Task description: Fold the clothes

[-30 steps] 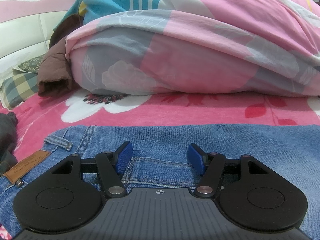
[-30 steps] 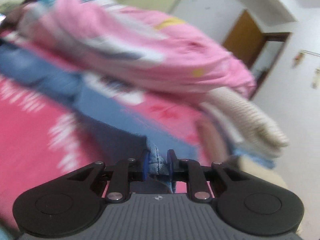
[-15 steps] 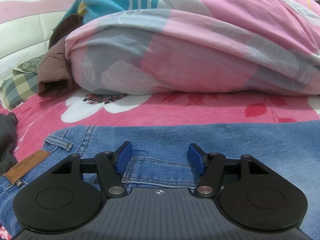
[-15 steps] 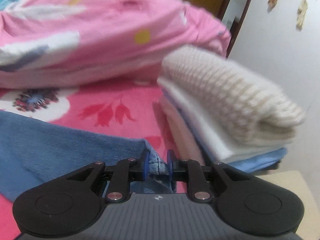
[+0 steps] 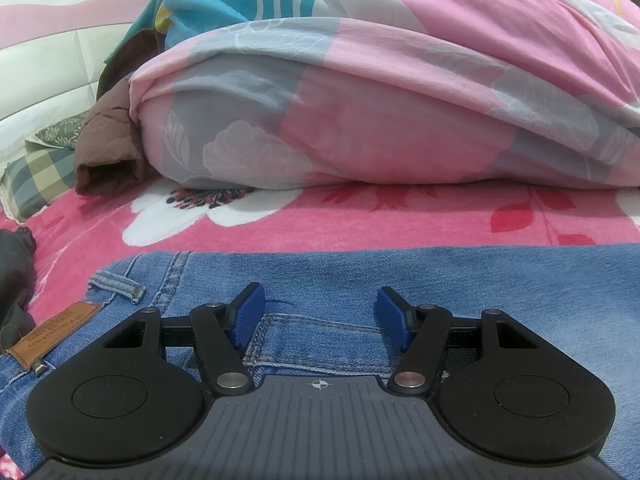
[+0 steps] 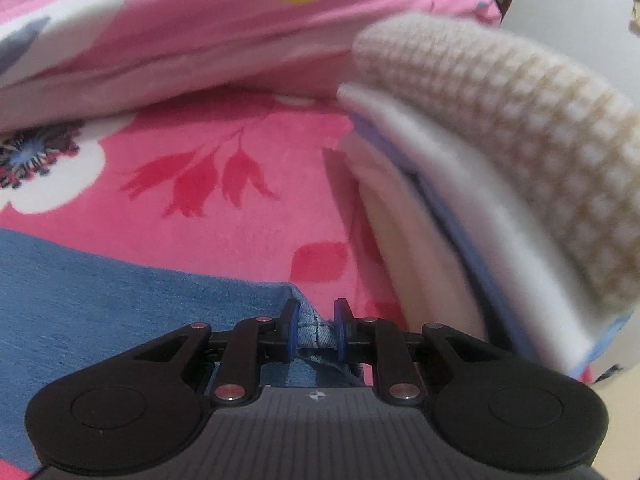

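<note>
Work surface is a bed covered by a pink floral blanket (image 5: 320,224), white flowers and red leaves printed on it. A bulky pink-and-grey quilt (image 5: 360,112) is heaped along the far side, filling most of the background; a brown garment (image 5: 108,152) is tucked at its left end, with a checked pillow (image 5: 36,176) beyond that, against a pale headboard. Dark cloth (image 5: 14,280) sits at the far left edge. On the right side, a stack of folded clothes (image 6: 500,184) topped by a cream waffle-knit piece, close beside the denim's end; a white wall and a dark door frame show behind it. Jeans (image 5: 440,280) lie flat across the near blanket, waistband with belt loop and leather patch to the left. Left gripper (image 5: 318,314) sits over the denim near a pocket seam, jaws about half spread, pads apart and clamping nothing. Right gripper (image 6: 314,330) has its jaws nearly together, pinching the hem of the jeans' leg. Bare blanket runs between jeans and quilt; the right end is hemmed in by the stack.
</note>
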Tool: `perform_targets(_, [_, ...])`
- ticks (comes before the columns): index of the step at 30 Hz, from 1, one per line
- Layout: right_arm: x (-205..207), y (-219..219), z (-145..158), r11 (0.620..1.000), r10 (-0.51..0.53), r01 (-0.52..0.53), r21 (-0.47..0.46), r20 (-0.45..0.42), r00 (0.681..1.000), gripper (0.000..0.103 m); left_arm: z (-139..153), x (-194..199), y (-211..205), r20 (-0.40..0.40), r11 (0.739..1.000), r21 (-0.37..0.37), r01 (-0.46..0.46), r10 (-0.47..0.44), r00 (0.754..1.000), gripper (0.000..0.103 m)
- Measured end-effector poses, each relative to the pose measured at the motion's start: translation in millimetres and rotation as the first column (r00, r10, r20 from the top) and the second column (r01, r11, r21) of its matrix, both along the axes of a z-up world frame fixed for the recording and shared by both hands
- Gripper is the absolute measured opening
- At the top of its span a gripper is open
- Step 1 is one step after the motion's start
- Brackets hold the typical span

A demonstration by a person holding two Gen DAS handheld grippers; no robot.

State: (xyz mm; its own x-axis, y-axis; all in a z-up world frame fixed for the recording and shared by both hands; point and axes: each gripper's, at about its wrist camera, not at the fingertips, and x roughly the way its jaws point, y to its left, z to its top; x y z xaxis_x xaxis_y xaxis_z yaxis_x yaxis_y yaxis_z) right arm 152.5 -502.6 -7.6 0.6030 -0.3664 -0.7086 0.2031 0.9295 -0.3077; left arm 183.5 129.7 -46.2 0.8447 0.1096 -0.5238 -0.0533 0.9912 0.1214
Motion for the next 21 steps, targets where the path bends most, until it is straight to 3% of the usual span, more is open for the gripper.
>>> perform_targets(4, [3.6,-0.3,-19.1,1.000,0.001,-0.001,-0.029,0.001,1.000,0.020,0.2,0.0,0.3,0.000,1.000,0.000,0.001,-0.001,1.000,0.063])
perform_targets(9, [1.6,-2.3,-19.2,0.997,-0.041,0.042,-0.062,0.019,0.999,0.034,0.2,0.3,0.7,0.000,1.000,-0.001,0.001,-0.001,1.000,0.063])
perform_targets(11, [-0.4,-1.3,-17.1,0.992,-0.066,0.068,-0.109,0.017,0.998,0.044,0.2,0.3,0.8,0.000,1.000,-0.002,0.001,-0.001,1.000,0.063])
perform_targets(15, [-5.3,0.1,-11.6,0.975,-0.117,0.118,-0.188,0.021,0.993,0.044,0.3,0.6,0.7,-0.001,1.000,-0.003,0.001,-0.001,1.000,0.063])
perform_targets(18, [-18.2,-3.4,3.9,0.980,-0.160,0.166,-0.115,0.056,0.986,0.044,0.6,1.0,0.5,-0.001,1.000,-0.003,0.001,-0.001,1.000,0.063])
perform_targets(21, [-50.1,2.5,30.7,0.984,-0.175,0.166,0.070,0.147,0.974,0.044,0.9,0.9,0.4,-0.001,1.000,-0.003,0.001,-0.001,1.000,0.063])
